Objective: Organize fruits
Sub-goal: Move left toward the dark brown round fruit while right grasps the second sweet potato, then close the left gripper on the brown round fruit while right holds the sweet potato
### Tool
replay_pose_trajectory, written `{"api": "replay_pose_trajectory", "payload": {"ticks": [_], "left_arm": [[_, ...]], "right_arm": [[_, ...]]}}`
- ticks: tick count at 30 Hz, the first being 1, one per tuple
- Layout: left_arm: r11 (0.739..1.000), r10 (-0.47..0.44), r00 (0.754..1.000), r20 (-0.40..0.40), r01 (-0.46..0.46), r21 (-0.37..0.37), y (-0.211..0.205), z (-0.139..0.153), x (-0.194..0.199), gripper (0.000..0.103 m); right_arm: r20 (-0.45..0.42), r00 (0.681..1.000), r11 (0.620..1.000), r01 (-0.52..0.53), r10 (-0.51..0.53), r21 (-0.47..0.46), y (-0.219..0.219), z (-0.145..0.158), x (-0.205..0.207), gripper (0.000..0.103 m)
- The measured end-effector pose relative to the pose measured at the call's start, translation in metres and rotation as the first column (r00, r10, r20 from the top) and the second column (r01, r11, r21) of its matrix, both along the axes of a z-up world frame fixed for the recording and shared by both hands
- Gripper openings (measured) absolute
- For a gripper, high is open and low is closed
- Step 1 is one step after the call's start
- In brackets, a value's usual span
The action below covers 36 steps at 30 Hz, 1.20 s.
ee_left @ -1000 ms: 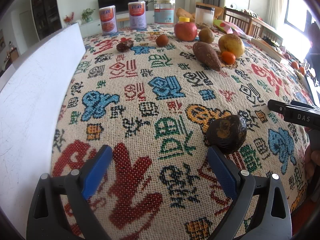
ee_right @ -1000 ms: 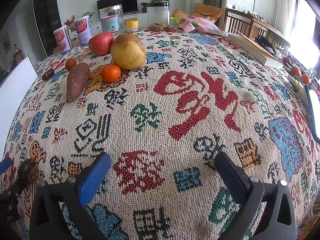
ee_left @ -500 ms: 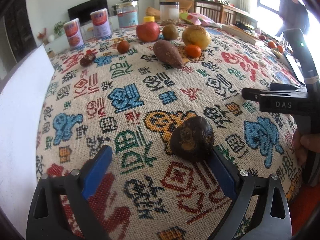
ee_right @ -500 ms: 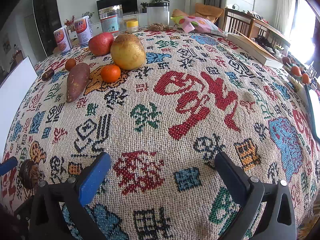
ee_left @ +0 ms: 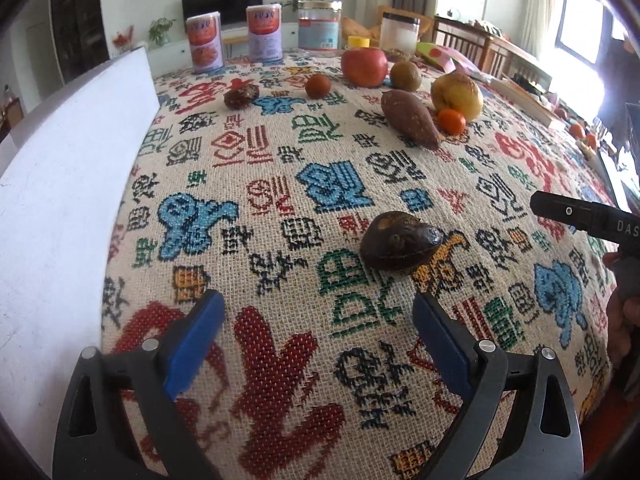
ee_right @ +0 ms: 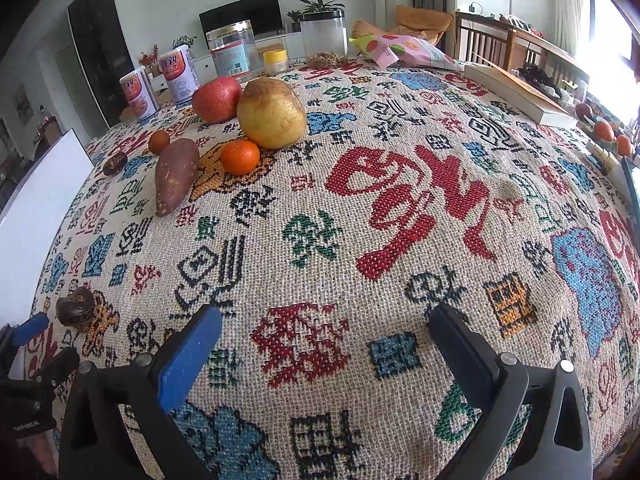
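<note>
My left gripper point(ee_left: 316, 316) is spread wide, empty, just short of the dark wrinkled fruit point(ee_left: 400, 246) on the patterned tablecloth point(ee_left: 280, 184); my right gripper point(ee_right: 324, 332) gapes too, beside that fruit, empty

The right gripper point(ee_right: 324, 344) hangs wide open over the patterned woven cloth on the tabletop point(ee_right: 400, 200). Far left, a reddish-brown sweet potato point(ee_right: 176, 174) lies beside a small orange tangerine point(ee_right: 240, 156), which touches a big yellow pear-like fruit point(ee_right: 272, 113).
</note>
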<state>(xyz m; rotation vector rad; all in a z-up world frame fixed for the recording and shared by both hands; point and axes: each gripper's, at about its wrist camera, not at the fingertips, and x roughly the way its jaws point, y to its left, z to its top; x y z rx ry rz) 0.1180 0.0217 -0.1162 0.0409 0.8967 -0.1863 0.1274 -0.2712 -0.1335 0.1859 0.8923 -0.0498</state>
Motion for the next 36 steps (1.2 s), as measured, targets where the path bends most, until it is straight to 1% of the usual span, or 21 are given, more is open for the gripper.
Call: {"api": "replay_pose_trajectory", "payload": {"ticks": [2, 4, 5, 6, 7, 8, 9, 10, 11, 13, 14, 15, 18, 21, 24, 28, 30, 32, 33, 35, 36], "left_arm": [[1.0, 0.002, 1.0, 0.002, -0.002, -0.012, 0.002, 0.001, 0.0, 0.096], [1.0, 0.004, 1.0, 0.004, -0.004, -0.02, 0.003, 0.001, 0.0, 0.096], [1.0, 0.004, 1.0, 0.005, -0.004, -0.024, 0.004, 0.001, 0.0, 0.096], [1.0, 0.005, 1.0, 0.005, -0.005, -0.028, 0.004, 0.001, 0.0, 0.096], [0.999, 0.006, 1.0, 0.006, -0.005, -0.032, 0.005, 0.001, 0.0, 0.096], [0.999, 0.007, 1.0, 0.007, -0.006, -0.037, 0.005, 0.001, 0.0, 0.096], [0.999, 0.007, 1.0, 0.007, -0.007, -0.04, 0.006, 0.001, 0.0, 0.096], [0.999, 0.009, 1.0, 0.008, -0.008, -0.043, 0.006, 0.002, 0.0, 0.096], [0.999, 0.009, 1.0, 0.008, -0.009, -0.045, 0.007, 0.001, 0.0, 0.096], [0.999, 0.009, 1.0, 0.009, -0.009, -0.049, 0.008, 0.002, -0.001, 0.096], [0.999, 0.009, 1.0, 0.009, -0.009, -0.051, 0.008, 0.002, -0.001, 0.096], [0.999, 0.009, 1.0, 0.01, -0.009, -0.053, 0.009, 0.002, -0.001, 0.096], [0.998, 0.009, 1.0, 0.01, -0.008, -0.059, 0.009, 0.002, -0.001, 0.096], [0.998, 0.009, 1.0, 0.011, -0.008, -0.06, 0.009, 0.002, -0.001, 0.096], [0.998, 0.009, 1.0, 0.01, -0.008, -0.056, 0.009, 0.001, -0.001, 0.096], [0.999, 0.008, 1.0, 0.008, -0.008, -0.037, 0.007, 0.001, -0.001, 0.096], [1.0, 0.007, 1.0, 0.006, -0.007, -0.021, 0.005, 0.0, -0.001, 0.096], [1.0, 0.005, 1.0, 0.004, -0.005, -0.012, 0.003, 0.0, 0.0, 0.096], [1.0, 0.004, 1.0, 0.004, -0.004, -0.01, 0.002, 0.0, 0.0, 0.096], [1.0, 0.004, 1.0, 0.003, -0.004, -0.008, 0.001, 0.0, -0.001, 0.096], [1.0, 0.005, 1.0, 0.002, -0.005, -0.002, -0.001, 0.0, -0.001, 0.096]], "right_arm": [[0.001, 0.996, 0.991, -0.087, 0.087, 0.102, 0.014, 0.004, 0.01, 0.102], [-0.023, 0.984, 0.974, -0.169, 0.174, 0.152, 0.035, 0.008, 0.033, 0.097], [-0.03, 0.978, 0.968, -0.198, 0.205, 0.157, 0.047, 0.011, 0.046, 0.091], [-0.033, 0.974, 0.965, -0.218, 0.225, 0.148, 0.058, 0.015, 0.06, 0.088], [-0.038, 0.97, 0.964, -0.232, 0.239, 0.131, 0.069, 0.017, 0.074, 0.088], [-0.041, 0.966, 0.963, -0.249, 0.254, 0.101, 0.08, 0.019, 0.088, 0.085], [-0.047, 0.962, 0.962, -0.267, 0.27, 0.057, 0.092, 0.02, 0.102, 0.079], [-0.061, 0.958, 0.96, -0.278, 0.279, 0.021, 0.102, 0.018, 0.114, 0.076], [-0.084, 0.956, 0.96, -0.281, 0.28, -0.006, 0.11, 0.015, 0.127, 0.072], [-0.135, 0.96, 0.966, -0.254, 0.245, -0.05, 0.116, 0.005, 0.145, 0.067], [-0.115, 0.967, 0.968, -0.236, 0.227, -0.078, 0.116, 0.006, 0.147, 0.055], [-0.108, 0.97, 0.969, -0.229, 0.219, -0.089, 0.115, 0.008, 0.148, 0.04], [-0.104, 0.961, 0.967, -0.256, 0.255, 0.001, 0.106, 0.009, 0.131, 0.039], [-0.099, 0.947, 0.952, -0.305, 0.305, 0.016, 0.088, 0.01, 0.088, 0.039], [-0.096, 0.946, 0.95, -0.312, 0.31, -0.003, 0.065, 0.009, 0.041, 0.039], [-0.049, 0.972, 0.969, -0.233, 0.23, -0.085, 0.033, 0.006, -0.01, 0.039], [-0.031, 0.982, 0.978, -0.19, 0.188, -0.087, 0.025, 0.009, -0.014, 0.039], [0.003, 0.985, 0.976, -0.171, 0.173, -0.133, 0.028, 0.013, -0.014, 0.042], [-0.004, 0.985, 0.972, -0.169, 0.171, -0.16, 0.032, 0.01, -0.012, 0.049], [-0.043, 0.982, 0.965, -0.189, 0.184, -0.181, 0.038, 0.003, -0.008, 0.053], [-0.029, 0.982, 0.965, -0.189, 0.187, -0.18, 0.039, 0.005, -0.009, 0.057]]}}
